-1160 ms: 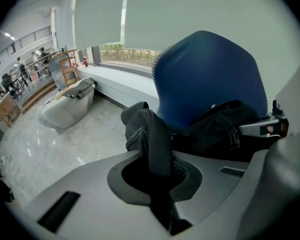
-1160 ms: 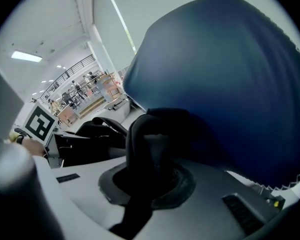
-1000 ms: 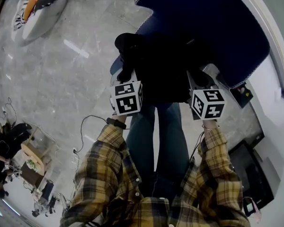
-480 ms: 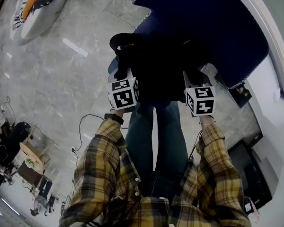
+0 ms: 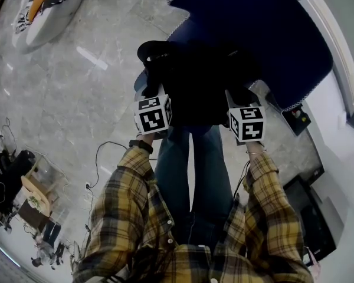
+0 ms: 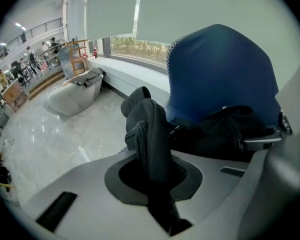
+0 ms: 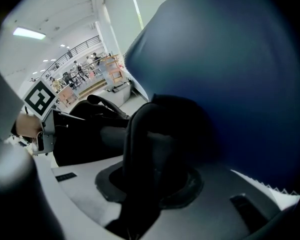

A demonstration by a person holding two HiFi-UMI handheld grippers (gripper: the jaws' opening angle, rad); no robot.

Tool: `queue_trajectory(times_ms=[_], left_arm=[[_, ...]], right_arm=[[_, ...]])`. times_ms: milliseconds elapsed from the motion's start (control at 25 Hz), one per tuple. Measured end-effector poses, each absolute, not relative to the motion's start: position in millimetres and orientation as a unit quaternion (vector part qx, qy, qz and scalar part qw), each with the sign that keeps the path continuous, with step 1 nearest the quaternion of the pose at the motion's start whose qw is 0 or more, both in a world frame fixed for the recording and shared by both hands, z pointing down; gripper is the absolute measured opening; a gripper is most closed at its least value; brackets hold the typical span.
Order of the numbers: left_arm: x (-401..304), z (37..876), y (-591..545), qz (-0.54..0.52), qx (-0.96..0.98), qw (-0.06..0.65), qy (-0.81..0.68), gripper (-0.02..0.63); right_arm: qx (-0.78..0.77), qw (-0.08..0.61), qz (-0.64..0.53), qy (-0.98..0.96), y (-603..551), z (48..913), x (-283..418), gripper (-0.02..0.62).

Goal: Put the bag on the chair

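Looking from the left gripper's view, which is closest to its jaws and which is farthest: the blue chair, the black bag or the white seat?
1. Black bag: its strap sits right between the jaws.
2. Blue chair: just behind the bag, on the right.
3. White seat: far across the floor, on the left.

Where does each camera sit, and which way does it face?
Head view: on the head, steeply down at bag and chair; sleeves, jeans, left gripper, right gripper.
Left gripper view: along its jaws, shut on the bag's strap; no body.
Right gripper view: along its jaws, which have just been opening, strap between; the left hand shows.
Shared: bag, chair.
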State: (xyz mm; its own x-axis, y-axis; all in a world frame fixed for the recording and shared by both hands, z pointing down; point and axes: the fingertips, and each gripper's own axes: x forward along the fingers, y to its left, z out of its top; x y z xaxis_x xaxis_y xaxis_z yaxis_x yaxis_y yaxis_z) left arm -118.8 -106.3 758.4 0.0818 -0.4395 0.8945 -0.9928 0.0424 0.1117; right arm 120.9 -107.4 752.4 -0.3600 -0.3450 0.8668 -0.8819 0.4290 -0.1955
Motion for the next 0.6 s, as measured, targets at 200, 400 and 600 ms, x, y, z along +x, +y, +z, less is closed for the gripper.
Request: queue_trajectory(times_ms=[200, 400, 600], left_arm=[[-120, 757, -103, 0.319, 0.599, 0.431, -0.595, 0.082], [-127, 753, -100, 0.302, 0.598, 0.444, -0.595, 0.166], [-131, 744, -102, 0.291, 0.604, 0.444, -0.594, 0.216]], right_arm=[[0.408, 0.389, 0.352, -0.747, -106, 751, 122, 0.138], [0.428, 0.377, 0.366, -0.735, -108, 746, 125, 0.253], [0.441, 0.364, 0.372, -0.731, -110, 738, 127, 0.284]])
